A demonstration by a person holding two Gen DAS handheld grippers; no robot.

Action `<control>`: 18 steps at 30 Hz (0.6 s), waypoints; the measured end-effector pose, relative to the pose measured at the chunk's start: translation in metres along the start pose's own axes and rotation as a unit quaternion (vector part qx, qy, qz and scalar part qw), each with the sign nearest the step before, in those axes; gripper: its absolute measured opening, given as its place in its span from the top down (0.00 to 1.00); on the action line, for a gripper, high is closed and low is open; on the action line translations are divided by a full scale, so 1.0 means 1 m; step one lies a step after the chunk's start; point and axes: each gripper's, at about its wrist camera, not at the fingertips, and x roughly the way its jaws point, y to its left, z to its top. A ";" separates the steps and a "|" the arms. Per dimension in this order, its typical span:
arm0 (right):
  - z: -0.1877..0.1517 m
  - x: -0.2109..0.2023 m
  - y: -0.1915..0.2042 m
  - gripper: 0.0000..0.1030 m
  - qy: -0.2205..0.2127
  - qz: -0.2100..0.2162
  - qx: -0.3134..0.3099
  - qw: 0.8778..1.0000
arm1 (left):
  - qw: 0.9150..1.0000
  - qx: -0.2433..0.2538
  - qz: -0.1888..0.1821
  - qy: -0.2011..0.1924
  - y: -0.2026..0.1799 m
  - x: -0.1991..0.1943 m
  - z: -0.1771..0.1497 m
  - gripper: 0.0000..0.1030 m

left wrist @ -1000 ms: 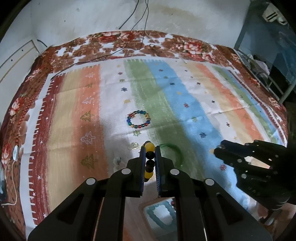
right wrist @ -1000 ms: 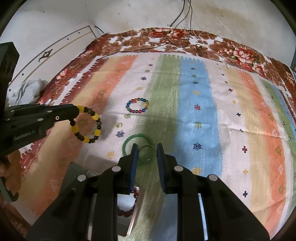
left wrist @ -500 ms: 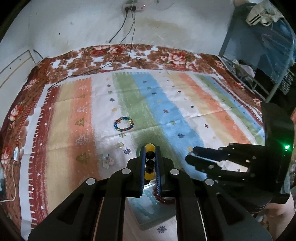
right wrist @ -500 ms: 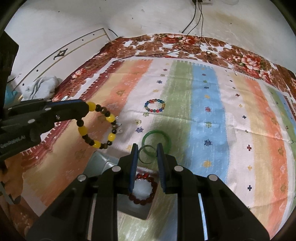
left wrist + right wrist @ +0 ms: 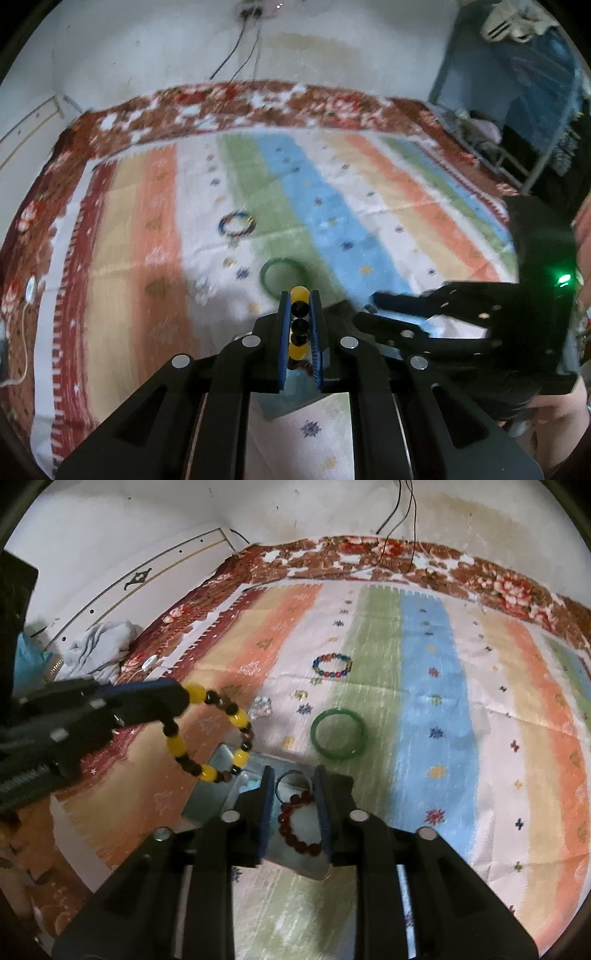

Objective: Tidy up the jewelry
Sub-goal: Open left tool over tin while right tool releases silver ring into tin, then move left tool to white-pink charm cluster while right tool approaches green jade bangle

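Observation:
My left gripper [image 5: 299,301] is shut on a yellow-and-dark beaded bracelet [image 5: 300,325]; in the right wrist view the bracelet [image 5: 212,734] hangs from it [image 5: 181,701] above the left edge of a metal tray [image 5: 221,760]. My right gripper [image 5: 293,775] is shut on a thin clear ring [image 5: 291,781] above the tray. A dark red beaded bracelet [image 5: 297,821] lies in the tray. A green bangle [image 5: 338,734] [image 5: 282,275] and a multicoloured beaded bracelet [image 5: 332,665] [image 5: 237,225] lie on the striped cloth.
A striped cloth [image 5: 443,701] covers a floral bedspread [image 5: 498,579]. A small clear trinket [image 5: 260,707] lies left of the green bangle. Crumpled grey fabric [image 5: 99,650] lies at the far left. Cables [image 5: 236,55] run up the wall.
Both grippers have drawn back toward the tray. The yellow bracelet now hangs over the tray's left edge, and the clear ring sits over the tray instead of over the green bangle.

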 end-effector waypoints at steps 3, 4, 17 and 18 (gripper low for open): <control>-0.001 0.000 0.000 0.54 0.001 -0.006 -0.004 1.000 | 1.000 -0.007 0.007 0.010 0.006 0.005 -0.001 0.81; -0.001 0.001 -0.001 0.51 0.002 -0.008 -0.004 1.000 | 1.000 -0.011 0.012 0.008 0.010 0.006 -0.001 0.76; 0.003 0.017 -0.016 0.50 0.015 -0.016 0.013 1.000 | 0.997 -0.050 0.051 0.027 0.050 0.024 0.007 0.62; 0.004 0.019 -0.017 0.50 0.016 -0.017 0.016 1.000 | 0.997 -0.050 0.054 0.030 0.051 0.026 0.007 0.61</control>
